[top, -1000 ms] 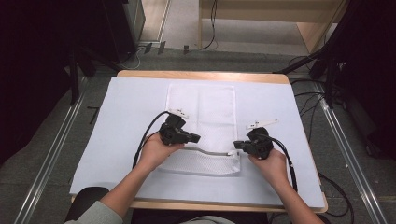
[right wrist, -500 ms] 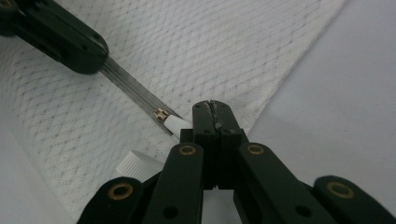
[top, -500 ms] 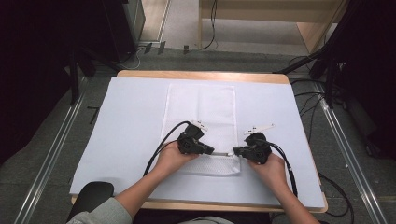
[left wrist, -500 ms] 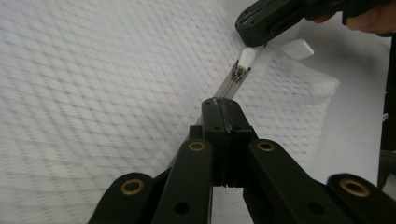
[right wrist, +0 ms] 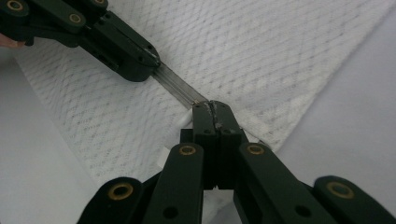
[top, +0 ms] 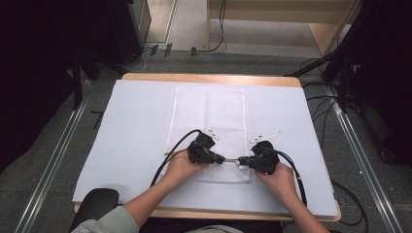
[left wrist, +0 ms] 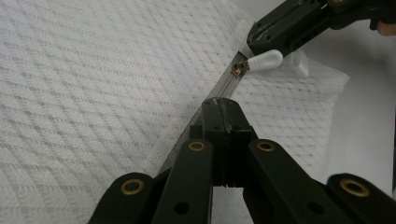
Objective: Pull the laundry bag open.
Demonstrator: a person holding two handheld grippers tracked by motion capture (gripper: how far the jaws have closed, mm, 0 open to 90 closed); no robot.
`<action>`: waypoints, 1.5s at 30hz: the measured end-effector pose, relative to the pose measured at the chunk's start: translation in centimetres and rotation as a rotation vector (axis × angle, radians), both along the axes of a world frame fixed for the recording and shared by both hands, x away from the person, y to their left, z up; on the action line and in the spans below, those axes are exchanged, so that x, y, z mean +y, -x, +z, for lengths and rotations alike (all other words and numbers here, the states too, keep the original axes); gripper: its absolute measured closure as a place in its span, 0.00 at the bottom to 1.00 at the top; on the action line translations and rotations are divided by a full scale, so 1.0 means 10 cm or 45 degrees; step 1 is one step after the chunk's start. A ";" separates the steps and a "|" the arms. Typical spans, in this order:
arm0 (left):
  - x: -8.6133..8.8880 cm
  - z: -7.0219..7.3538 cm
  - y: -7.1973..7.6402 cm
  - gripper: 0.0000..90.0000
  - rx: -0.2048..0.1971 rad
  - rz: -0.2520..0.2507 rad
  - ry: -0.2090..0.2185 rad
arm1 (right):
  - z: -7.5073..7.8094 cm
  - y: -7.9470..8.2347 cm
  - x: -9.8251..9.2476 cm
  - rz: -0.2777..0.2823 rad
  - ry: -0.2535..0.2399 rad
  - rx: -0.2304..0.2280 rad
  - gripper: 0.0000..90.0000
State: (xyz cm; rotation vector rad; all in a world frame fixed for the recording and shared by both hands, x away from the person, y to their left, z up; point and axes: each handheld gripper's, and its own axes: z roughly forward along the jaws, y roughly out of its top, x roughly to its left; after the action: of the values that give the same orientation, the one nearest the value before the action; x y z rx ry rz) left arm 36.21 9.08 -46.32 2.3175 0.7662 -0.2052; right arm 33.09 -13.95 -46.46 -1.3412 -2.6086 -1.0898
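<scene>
A white mesh bag [top: 209, 116] lies flat on the white table cover, its grey zipper [top: 232, 160] running along its near end. My left gripper [top: 221, 159] is shut on the zipper strip [left wrist: 212, 100], with the mesh [left wrist: 93, 84] spreading out to its left. My right gripper [top: 241, 161] faces it from the right, a short gap away, and is shut at the zipper's slider [left wrist: 239, 70]; a white pull tab [left wrist: 264, 59] sticks out beside its tip. In the right gripper view its closed jaws [right wrist: 212, 108] meet the zipper's end [right wrist: 180, 86], and the left gripper [right wrist: 135, 63] clamps the strip further along.
The white cover [top: 121, 126] spans nearly the whole wooden table [top: 209, 77]. Black cables [top: 167, 160] trail from both grippers toward the near edge. A dark round seat [top: 94, 204] sits at the near left, and metal rails [top: 359, 155] flank the table.
My left hand has moved right and toward the person along the zipper, ending close to the right gripper. The bag's near end now lies flatter. The right hand stayed put.
</scene>
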 end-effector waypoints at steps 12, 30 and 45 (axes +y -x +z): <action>0.01 0.02 -0.03 0.98 0.001 0.011 -0.002 | -0.01 0.01 0.11 0.065 0.032 -0.069 1.00; -0.10 0.09 -0.09 0.84 0.075 0.055 0.038 | -0.02 0.03 0.00 0.034 0.094 -0.123 1.00; -0.28 0.02 -0.04 0.87 0.050 0.090 -0.019 | -0.02 0.05 0.02 0.047 0.120 -0.161 1.00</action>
State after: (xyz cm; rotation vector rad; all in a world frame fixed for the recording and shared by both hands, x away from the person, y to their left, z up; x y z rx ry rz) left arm 36.56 6.29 -46.14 2.3020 0.8702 -0.2147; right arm 32.56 -13.76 -46.65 -1.2749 -2.7960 -1.0941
